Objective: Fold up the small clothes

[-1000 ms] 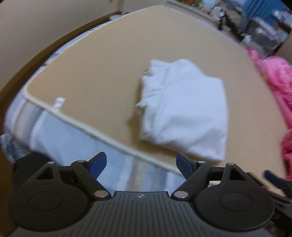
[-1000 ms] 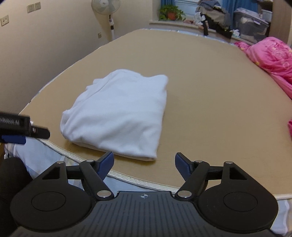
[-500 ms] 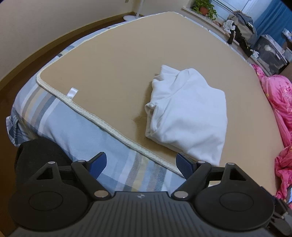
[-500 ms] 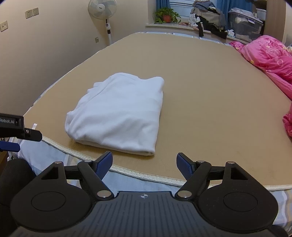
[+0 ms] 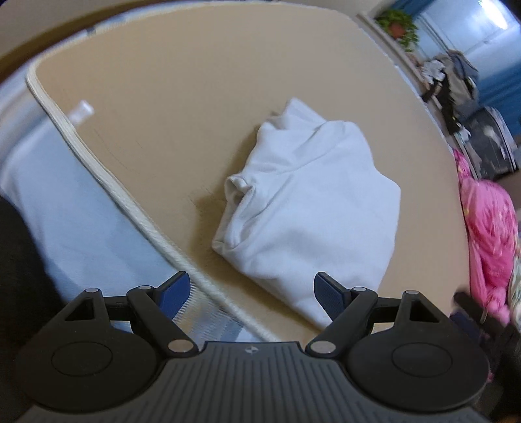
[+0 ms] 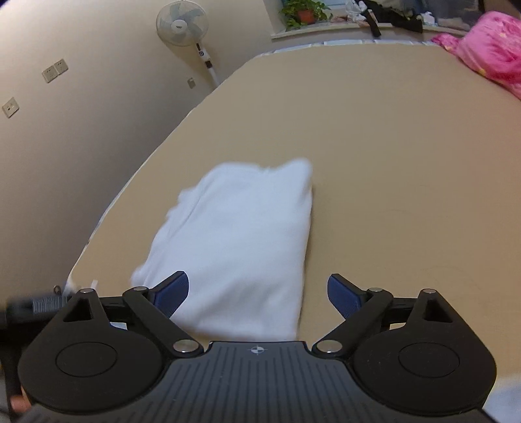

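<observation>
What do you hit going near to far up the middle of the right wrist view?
Right gripper, jaws open → folded white garment → bare tan mat → windowsill potted plant.

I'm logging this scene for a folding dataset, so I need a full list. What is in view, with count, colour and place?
Folded garment: one, white, on the tan mat near its front edge.
Mat: one, tan with cream trim, covering the bed.
Sheet: one, pale blue striped, under the mat's edge.
Bedding: one heap, pink, on the bed's right side.
Fan: one, white, standing by the wall.
Potted plant: one, green in an orange pot, on the sill.
Wall sockets: several, cream, left wall.
Left tongs: black with blue pads, open, empty.
Right tongs: same colours, just opened wider, empty.
</observation>
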Demonstrator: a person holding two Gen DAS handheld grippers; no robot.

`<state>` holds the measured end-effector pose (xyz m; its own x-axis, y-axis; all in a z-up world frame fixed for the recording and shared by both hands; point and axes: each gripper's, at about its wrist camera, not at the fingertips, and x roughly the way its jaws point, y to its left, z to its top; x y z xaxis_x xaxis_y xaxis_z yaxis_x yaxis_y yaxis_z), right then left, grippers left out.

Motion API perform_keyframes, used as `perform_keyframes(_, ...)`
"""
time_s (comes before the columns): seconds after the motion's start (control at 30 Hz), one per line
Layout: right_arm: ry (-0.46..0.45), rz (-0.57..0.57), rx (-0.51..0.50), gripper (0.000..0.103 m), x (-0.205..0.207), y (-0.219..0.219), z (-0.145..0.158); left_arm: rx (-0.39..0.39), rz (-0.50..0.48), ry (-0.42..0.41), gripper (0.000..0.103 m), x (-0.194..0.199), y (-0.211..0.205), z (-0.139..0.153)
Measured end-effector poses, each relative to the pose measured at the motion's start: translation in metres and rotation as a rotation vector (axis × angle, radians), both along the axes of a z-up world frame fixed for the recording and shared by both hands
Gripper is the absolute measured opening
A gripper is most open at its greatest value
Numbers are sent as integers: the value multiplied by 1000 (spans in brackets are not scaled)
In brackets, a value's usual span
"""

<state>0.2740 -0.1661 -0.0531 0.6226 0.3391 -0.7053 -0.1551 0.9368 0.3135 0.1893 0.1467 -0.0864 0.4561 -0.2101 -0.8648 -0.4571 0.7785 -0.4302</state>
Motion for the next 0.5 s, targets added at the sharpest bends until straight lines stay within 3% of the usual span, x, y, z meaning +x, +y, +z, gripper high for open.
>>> perform_keyframes(0.27, 124, 66, 34, 94, 161, 8, -40, -65, 39, 57, 87, 43, -10, -44)
perform_keyframes(0.43, 213, 105, 48, 94, 225, 21, -87, -104, 33, 58, 88, 60, -7, -69)
perform_keyframes(0.5, 274, 115, 69, 94, 245, 22, -108, -134, 40, 41, 94, 59, -5, -74)
